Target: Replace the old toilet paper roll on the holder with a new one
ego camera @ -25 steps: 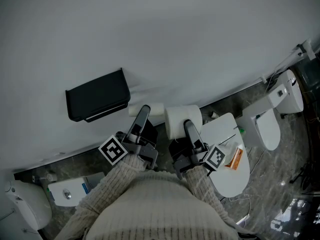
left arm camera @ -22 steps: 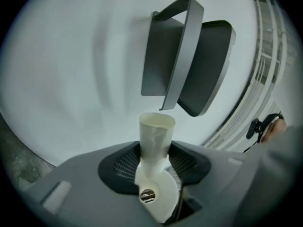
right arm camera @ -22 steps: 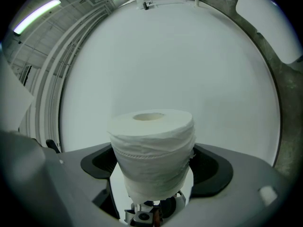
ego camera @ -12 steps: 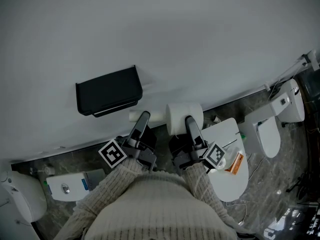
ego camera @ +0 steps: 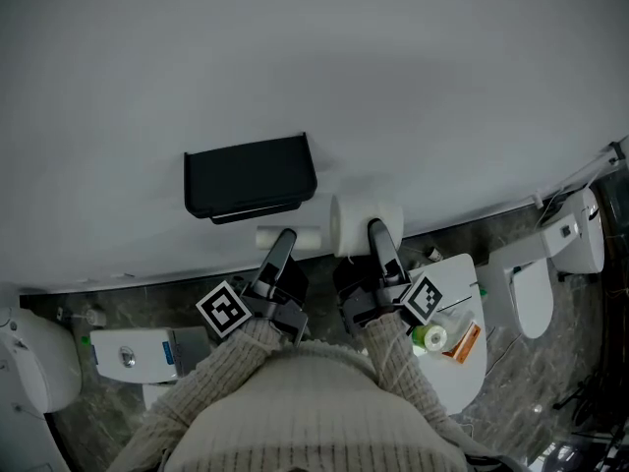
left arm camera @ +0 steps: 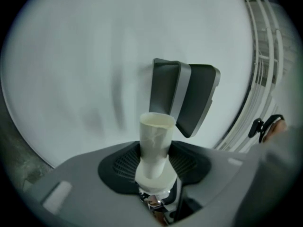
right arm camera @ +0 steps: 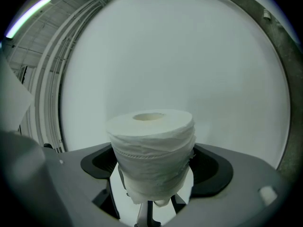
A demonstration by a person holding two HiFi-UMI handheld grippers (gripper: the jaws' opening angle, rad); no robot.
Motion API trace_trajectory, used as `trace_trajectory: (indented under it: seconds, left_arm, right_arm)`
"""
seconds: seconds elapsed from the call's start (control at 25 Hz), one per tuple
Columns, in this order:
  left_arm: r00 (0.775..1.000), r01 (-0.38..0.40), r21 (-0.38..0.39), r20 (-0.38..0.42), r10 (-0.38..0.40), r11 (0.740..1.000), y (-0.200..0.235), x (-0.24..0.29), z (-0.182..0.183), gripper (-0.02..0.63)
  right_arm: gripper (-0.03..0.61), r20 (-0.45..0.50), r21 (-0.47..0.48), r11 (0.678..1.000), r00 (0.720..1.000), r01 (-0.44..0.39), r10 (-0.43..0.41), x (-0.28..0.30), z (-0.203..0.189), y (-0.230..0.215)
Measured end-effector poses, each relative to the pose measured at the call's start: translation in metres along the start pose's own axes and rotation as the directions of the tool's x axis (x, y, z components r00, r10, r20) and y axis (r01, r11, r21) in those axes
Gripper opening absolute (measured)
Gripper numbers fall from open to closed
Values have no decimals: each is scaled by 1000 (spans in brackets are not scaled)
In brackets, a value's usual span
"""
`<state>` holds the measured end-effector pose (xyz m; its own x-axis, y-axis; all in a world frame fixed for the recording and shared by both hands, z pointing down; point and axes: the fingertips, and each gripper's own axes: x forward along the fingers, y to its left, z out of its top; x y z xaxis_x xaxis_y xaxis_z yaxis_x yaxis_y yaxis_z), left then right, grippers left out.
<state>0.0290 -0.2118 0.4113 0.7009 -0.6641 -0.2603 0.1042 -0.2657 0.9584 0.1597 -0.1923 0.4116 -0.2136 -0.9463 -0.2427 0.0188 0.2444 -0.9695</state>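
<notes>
A black wall-mounted holder (ego camera: 251,175) hangs on the white wall; in the left gripper view the holder (left arm camera: 185,96) stands just beyond the jaws. My left gripper (ego camera: 280,246) is shut on an empty cardboard tube (ego camera: 288,236), which lies just below the holder. That pale tube (left arm camera: 155,143) sticks out between the left gripper (left arm camera: 154,171) jaws. Beside it, my right gripper (ego camera: 379,238) is shut on a full white toilet paper roll (ego camera: 366,224), right of the holder. The roll (right arm camera: 152,148) fills the right gripper (right arm camera: 151,176) jaws.
A white toilet lid (ego camera: 462,357) at lower right carries a green-capped item (ego camera: 430,338) and an orange packet (ego camera: 464,342). Another toilet (ego camera: 536,278) stands farther right, and a white fixture (ego camera: 29,362) and a white unit (ego camera: 133,354) at lower left. White pipes (left arm camera: 265,56) run along the wall.
Both grippers have moved with the tube and the roll toward the holder, which now sits directly above the tube in the head view. Neither grip has changed.
</notes>
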Motion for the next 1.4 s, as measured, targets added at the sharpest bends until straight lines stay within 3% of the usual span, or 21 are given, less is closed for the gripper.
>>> trace_trajectory:
  seconds: [0.12, 0.68, 1.4]
  left_arm:
    - [1000, -14, -11, 26, 14, 1000, 10, -9, 29, 179]
    - [994, -6, 14, 110, 5, 1000, -2, -35, 36, 178]
    - [982, -28, 20, 188, 23, 999, -10, -45, 34, 178]
  right_arm:
    - [465, -22, -1, 1000, 1000, 5, -5, 30, -16, -8]
    - [465, -106, 40, 996, 991, -77, 80, 52, -38, 12]
    - [465, -147, 57, 995, 985, -84, 92, 57, -50, 21]
